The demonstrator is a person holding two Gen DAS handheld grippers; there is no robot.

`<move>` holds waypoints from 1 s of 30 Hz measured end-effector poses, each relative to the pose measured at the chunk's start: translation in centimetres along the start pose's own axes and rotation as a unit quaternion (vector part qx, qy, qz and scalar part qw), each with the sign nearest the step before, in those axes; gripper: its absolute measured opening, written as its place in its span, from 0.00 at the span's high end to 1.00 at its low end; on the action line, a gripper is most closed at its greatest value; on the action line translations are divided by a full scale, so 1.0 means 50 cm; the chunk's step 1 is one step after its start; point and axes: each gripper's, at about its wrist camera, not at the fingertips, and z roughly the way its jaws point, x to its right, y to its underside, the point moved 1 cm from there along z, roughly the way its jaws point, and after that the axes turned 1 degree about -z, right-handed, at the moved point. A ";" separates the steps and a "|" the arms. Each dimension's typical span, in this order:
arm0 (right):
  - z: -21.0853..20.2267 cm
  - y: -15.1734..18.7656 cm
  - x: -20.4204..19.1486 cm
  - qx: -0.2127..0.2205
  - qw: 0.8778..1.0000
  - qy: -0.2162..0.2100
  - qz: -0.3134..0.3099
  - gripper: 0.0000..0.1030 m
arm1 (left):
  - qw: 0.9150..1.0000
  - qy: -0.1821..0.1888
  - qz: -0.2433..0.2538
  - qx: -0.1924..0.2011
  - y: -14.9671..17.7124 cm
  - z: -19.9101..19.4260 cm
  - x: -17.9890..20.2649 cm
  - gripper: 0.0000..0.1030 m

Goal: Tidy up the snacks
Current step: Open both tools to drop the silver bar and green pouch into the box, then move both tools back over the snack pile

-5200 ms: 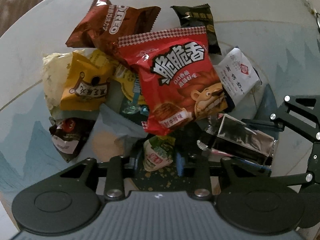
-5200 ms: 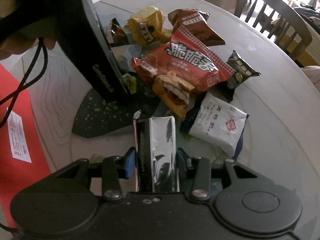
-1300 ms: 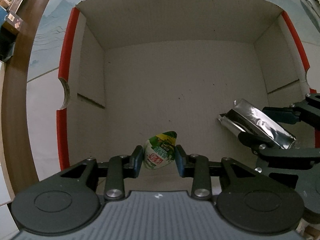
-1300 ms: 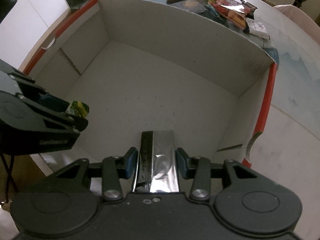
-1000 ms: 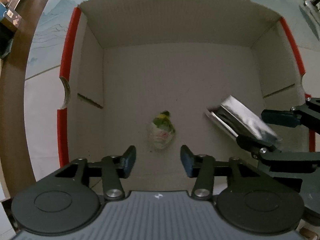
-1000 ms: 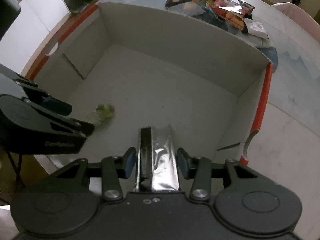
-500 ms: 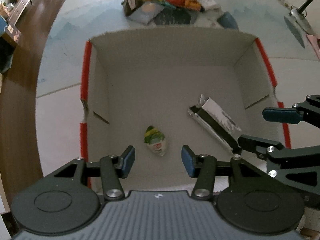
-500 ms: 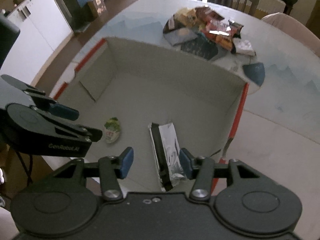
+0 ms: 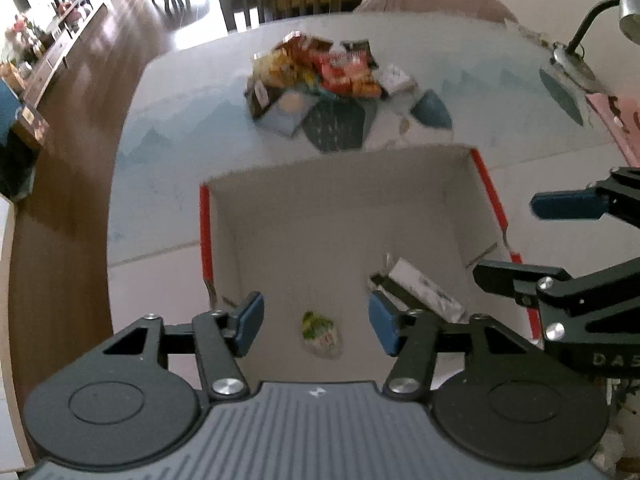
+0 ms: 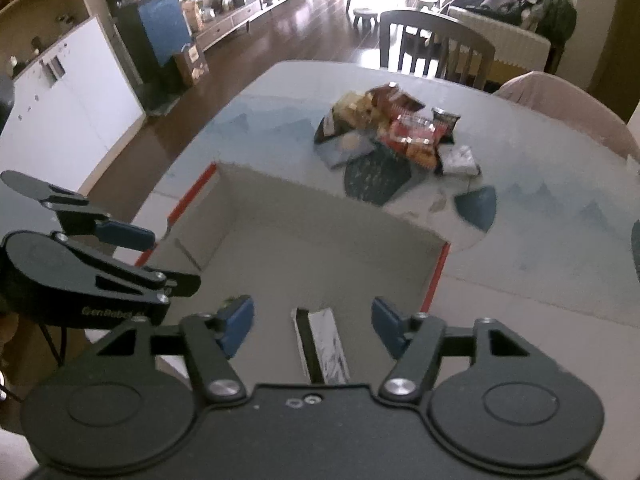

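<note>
Two snacks lie in the box; both our grippers hang empty above it.

The small green-and-white packet (image 9: pixel 321 334) and the silver foil pouch (image 9: pixel 424 292) lie apart on the floor of the red-edged cardboard box (image 9: pixel 485 184), packet left, pouch right. Our left gripper (image 9: pixel 316 322) and right gripper (image 10: pixel 312 322) have just been opening, jaws spread, clasping nothing. Farther along the table (image 10: pixel 520 240) sits the snack pile (image 10: pixel 400 128), its labels too blurred to read.
</note>
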 end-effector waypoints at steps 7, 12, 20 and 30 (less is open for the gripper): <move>-0.032 -0.050 0.026 0.027 1.000 0.002 0.008 0.15 | 1.000 -0.007 0.002 0.029 -0.055 -0.037 0.000 0.37; -0.043 -0.088 0.053 0.038 0.999 0.004 0.011 0.12 | 0.999 -0.007 -0.005 0.050 -0.104 -0.058 -0.004 0.31; -0.031 -0.158 0.110 0.043 0.999 0.004 0.009 0.05 | 0.998 -0.010 -0.021 0.066 -0.201 -0.058 -0.013 0.25; 0.019 -0.281 0.197 0.047 0.999 0.001 0.007 0.00 | 0.997 -0.010 -0.043 0.063 -0.355 -0.009 -0.045 0.20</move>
